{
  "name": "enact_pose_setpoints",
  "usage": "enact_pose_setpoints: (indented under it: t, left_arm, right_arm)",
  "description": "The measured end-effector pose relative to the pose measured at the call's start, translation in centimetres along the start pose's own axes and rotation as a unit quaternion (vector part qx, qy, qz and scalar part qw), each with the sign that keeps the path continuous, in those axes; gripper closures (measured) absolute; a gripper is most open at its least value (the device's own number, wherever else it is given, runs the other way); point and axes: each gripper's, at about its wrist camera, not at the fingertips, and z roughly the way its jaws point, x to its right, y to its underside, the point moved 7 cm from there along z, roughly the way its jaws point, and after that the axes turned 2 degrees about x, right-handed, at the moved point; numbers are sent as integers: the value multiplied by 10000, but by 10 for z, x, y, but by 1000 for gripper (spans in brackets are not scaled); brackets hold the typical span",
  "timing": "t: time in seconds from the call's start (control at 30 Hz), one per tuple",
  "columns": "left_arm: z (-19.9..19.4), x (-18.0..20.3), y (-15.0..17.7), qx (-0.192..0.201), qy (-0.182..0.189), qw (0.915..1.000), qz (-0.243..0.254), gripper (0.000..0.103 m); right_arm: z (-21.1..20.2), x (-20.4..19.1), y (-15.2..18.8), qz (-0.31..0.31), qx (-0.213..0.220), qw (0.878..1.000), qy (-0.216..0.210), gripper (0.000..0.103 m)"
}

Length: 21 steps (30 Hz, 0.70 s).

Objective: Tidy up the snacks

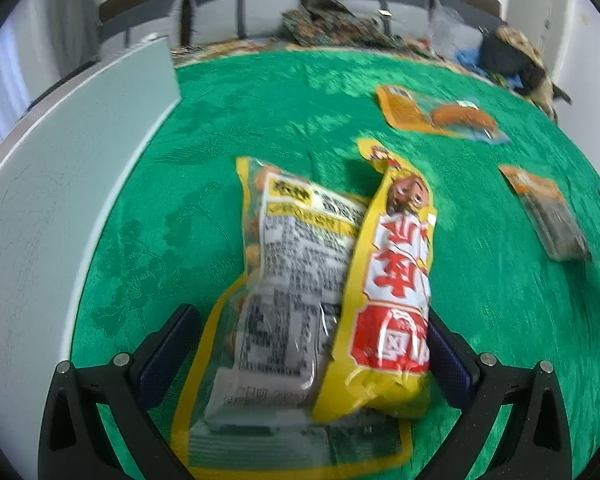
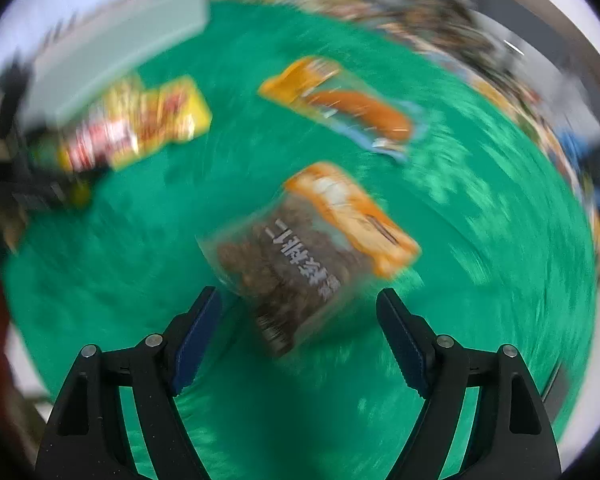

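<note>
Mostly Chinese-lettered yellow snack packet (image 1: pixel 392 280)

Right wrist view is basically all motion smear

Print on the clear brown-nut snack bag with orange top (image 2: pixel 300 252) is unreadable; yellow-red packets (image 2: pixel 136 124) at 10 o'clock are mush.

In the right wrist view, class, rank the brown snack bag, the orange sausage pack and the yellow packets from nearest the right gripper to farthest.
1. Brown snack bag, just ahead of the right gripper.
2. Orange sausage pack, farther ahead, slightly right.
3. Yellow packets, far left.

Green floral-patterned tablecloth (image 1: pixel 300 100), yellow-and-red snack bag (image 1: pixel 392 280), orange-topped brown snack pouch (image 2: pixel 300 252)
</note>
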Motion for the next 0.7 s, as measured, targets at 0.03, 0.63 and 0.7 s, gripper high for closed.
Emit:
enact_pose_setpoints:
  t: [0.03, 0.63, 0.7]
  left_arm:
    - [-1, 1, 3, -144, 58, 9999, 73, 0]
    - [-94, -32, 44, 78, 289, 9968, -740, 0]
    - [-94, -29, 39, 101, 395, 9961, -776, 0]
  right_arm:
    - [-10, 2, 2, 368, 109, 9992, -91, 20]
    - [89, -165, -95, 3277, -348, 9173, -2234, 69]
    - [83, -157, -85, 3225, -400, 9182, -2267, 69]
